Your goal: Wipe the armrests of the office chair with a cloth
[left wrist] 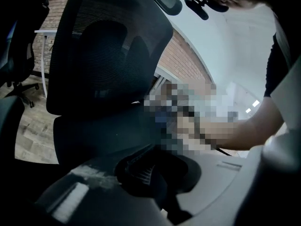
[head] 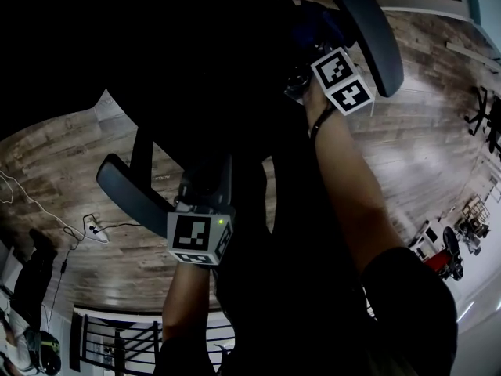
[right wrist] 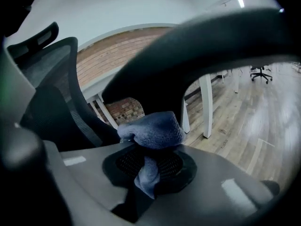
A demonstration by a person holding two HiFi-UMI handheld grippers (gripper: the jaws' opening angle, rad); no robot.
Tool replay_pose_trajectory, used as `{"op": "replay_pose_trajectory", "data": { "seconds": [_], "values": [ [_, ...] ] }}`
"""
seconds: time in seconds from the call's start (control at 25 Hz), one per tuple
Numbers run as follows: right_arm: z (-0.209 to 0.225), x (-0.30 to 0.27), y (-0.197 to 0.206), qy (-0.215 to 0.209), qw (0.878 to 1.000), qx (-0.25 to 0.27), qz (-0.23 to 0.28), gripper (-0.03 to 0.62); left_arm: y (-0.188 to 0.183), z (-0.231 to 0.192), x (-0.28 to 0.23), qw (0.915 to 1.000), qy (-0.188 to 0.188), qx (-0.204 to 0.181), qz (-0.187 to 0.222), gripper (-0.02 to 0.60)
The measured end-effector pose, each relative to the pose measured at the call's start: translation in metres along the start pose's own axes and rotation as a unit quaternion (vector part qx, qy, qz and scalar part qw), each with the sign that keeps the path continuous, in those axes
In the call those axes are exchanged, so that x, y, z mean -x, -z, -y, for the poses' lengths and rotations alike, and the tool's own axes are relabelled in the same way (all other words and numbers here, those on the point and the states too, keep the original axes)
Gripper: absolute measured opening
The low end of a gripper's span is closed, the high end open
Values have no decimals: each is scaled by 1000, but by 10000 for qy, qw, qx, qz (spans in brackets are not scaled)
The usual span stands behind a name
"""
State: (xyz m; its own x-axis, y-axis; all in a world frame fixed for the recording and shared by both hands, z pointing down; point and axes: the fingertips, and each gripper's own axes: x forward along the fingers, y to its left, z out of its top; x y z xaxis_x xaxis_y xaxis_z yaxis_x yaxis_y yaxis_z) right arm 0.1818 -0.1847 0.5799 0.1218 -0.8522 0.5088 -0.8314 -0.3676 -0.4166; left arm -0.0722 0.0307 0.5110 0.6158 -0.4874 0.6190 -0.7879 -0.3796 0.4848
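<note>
right gripper (right wrist: 151, 160): jaws clamped on the blue cloth (right wrist: 154, 129). The wad is bunched over the tips and a tail hangs down between them. right-hand armrest (right wrist: 207, 46) arcs just past the cloth from 10 to 2 o'clock; contact can't be told. Mesh backrest (right wrist: 51, 79) sits at 9 o'clock. A white table leg (right wrist: 205, 102) stands beyond at 3 o'clock, on the wood floor (right wrist: 254, 112).

left gripper (left wrist: 143, 172): jaws together, nothing in them, backrest straight ahead. In the head view it sits just beside the left-hand armrest (head: 129, 190), at 8 o'clock.
</note>
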Motion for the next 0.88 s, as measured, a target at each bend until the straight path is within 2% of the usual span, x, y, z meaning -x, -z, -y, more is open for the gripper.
{"op": "replay_pose_trajectory", "data": {
  "seconds": [0.24, 0.44, 0.72, 0.88],
  "values": [
    [11, -25, 26, 201, 9984, -267, -450, 61, 12, -7, -6, 9999, -37, 78, -86, 6],
    [12, -31, 31, 203, 9979, 25, -622, 61, 13, -5, -7, 9998, -111, 78, -112, 6],
    [12, 28, -18, 98, 9992, -278, 270, 60, 0, 0, 0, 9993, -341, 118, 10, 6],
    [-4, 37, -24, -390, 9990, 212, 15, 60, -7, 5, -2, 9979, -581, 241, 131, 6]
  ]
}}
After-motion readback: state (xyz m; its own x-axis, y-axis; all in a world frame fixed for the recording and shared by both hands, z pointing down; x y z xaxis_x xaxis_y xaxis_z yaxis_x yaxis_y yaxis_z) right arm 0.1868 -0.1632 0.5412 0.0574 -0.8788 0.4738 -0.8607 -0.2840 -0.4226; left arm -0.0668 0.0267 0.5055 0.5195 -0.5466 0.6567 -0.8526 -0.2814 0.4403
